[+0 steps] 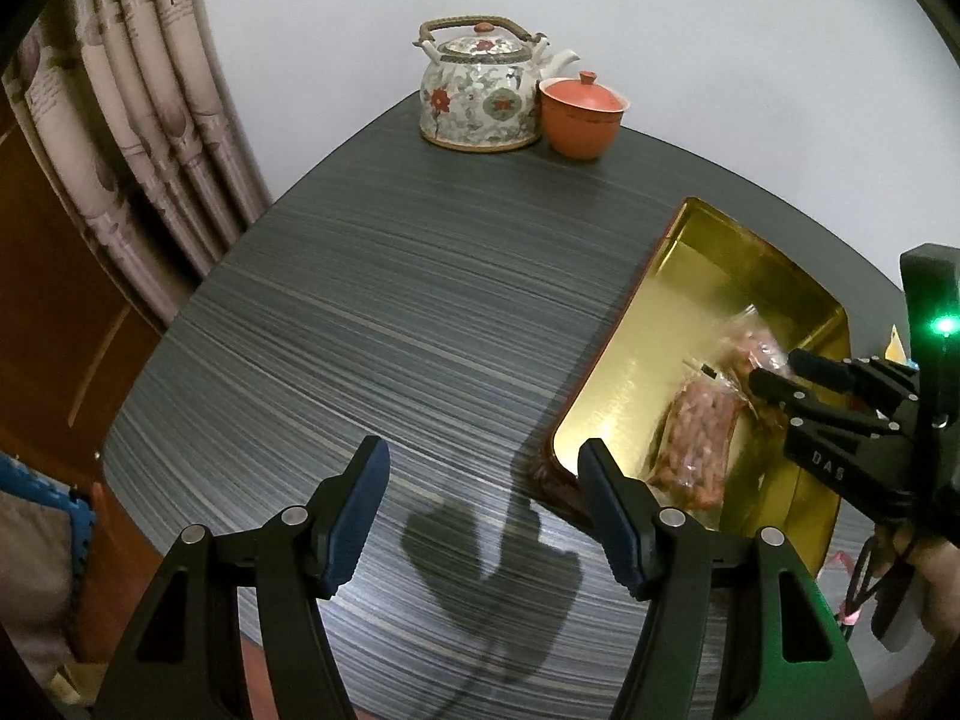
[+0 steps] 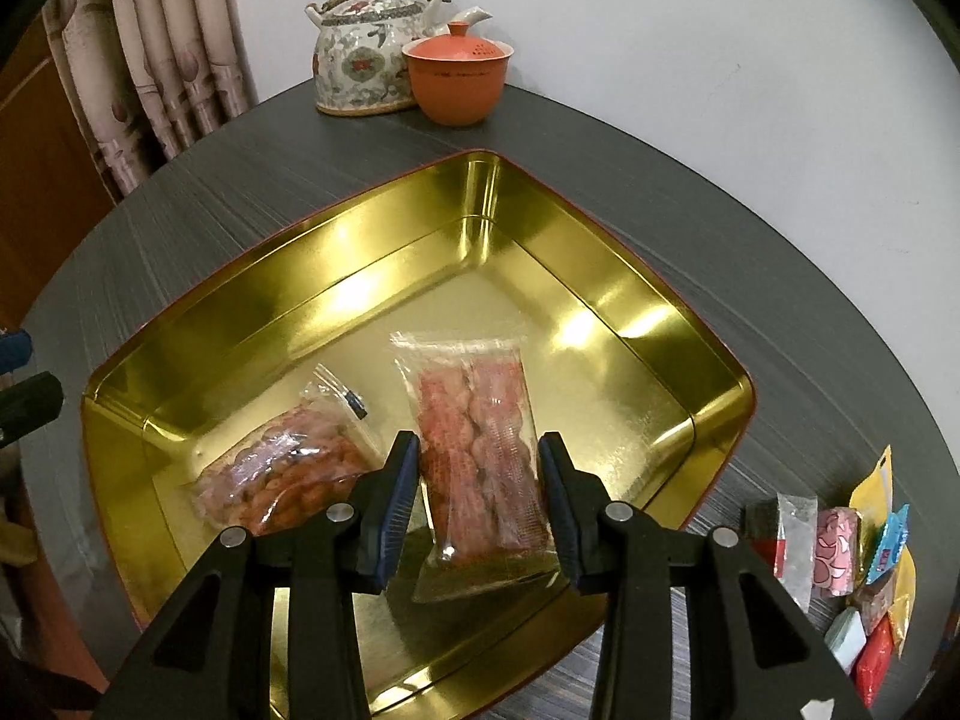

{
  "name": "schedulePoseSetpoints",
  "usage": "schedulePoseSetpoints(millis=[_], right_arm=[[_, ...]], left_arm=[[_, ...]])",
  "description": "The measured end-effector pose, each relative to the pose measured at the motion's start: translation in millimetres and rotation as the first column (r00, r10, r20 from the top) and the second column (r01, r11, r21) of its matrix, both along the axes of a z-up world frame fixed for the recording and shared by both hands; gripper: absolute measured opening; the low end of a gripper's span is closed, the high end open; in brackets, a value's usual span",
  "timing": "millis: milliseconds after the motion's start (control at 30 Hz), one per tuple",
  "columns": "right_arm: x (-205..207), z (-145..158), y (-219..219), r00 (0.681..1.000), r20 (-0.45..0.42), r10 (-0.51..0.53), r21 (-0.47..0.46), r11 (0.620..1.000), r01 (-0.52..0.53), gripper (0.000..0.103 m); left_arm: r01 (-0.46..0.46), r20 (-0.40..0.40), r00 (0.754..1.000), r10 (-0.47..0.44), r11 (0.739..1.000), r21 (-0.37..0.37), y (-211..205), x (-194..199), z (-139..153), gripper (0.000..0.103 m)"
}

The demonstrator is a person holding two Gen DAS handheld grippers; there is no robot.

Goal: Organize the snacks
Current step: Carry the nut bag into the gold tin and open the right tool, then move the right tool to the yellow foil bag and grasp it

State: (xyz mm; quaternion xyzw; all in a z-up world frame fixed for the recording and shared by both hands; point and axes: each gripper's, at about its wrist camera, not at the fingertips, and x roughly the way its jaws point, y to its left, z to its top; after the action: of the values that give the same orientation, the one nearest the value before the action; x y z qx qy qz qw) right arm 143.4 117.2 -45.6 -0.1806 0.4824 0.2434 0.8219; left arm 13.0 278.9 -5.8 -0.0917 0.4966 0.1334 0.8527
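Two tongs are at work. The right tongs (image 2: 477, 498) are partly open, their blue pads on either side of one clear snack packet (image 2: 480, 468) of reddish pieces; both pads look to press the packet's edges, so it appears gripped, held over the near part of the gold tin tray (image 2: 606, 276). The packet's lower end sits between the black arms, and whether it touches the tray floor cannot be told. Just to its left a second clear packet (image 2: 282, 480) of orange-brown snacks lies flat on the tray floor, its near end hidden behind the right tongs' left finger. The left tongs (image 1: 480, 510) are spread wide and hold nothing, hanging over the bare striped table (image 1: 390, 300) beside the tray's near corner. In the left wrist view the right tongs (image 1: 780, 378) reach in from the right, and the packet they hold is blurred. On the table to the right of the tray sits a loose pile of small wrapped snacks (image 2: 840, 570), roughly eight to ten, overlapping and partly cut off by the picture's edge, so an exact count is uncertain. Farthest off, against the wall, stand one floral teapot (image 2: 366, 54) and one orange lidded cup (image 2: 456, 75), touching or nearly so. One curtain (image 1: 138, 138) hangs at the left.
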Motion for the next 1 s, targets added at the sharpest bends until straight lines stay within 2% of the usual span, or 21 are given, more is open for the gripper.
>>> schedulePoseSetpoints(millis=[300, 567, 833, 1000], right_arm=[[1, 7, -3, 1.000, 0.007, -0.001, 0.026, 1.000, 0.001, 0.038], [-7, 29, -29, 0.999, 0.027, -0.046, 0.113, 0.993, 0.043, 0.038], [-6, 52, -106, 0.983, 0.079, -0.164, 0.146, 0.978, 0.151, 0.039], [9, 59, -181, 0.952, 0.100, -0.289, 0.120, 0.953, 0.277, 0.042]], left_arm=[[0.010, -0.014, 1.000, -0.010, 1.000, 0.010, -4, 2, -3, 0.066], [0.010, -0.016, 1.000, -0.009, 1.000, 0.023, -4, 3, -3, 0.066], [0.010, -0.019, 1.000, -0.009, 0.999, 0.037, -6, 3, -4, 0.066], [0.011, -0.022, 1.000, -0.010, 0.999, 0.050, -7, 3, -4, 0.066]])
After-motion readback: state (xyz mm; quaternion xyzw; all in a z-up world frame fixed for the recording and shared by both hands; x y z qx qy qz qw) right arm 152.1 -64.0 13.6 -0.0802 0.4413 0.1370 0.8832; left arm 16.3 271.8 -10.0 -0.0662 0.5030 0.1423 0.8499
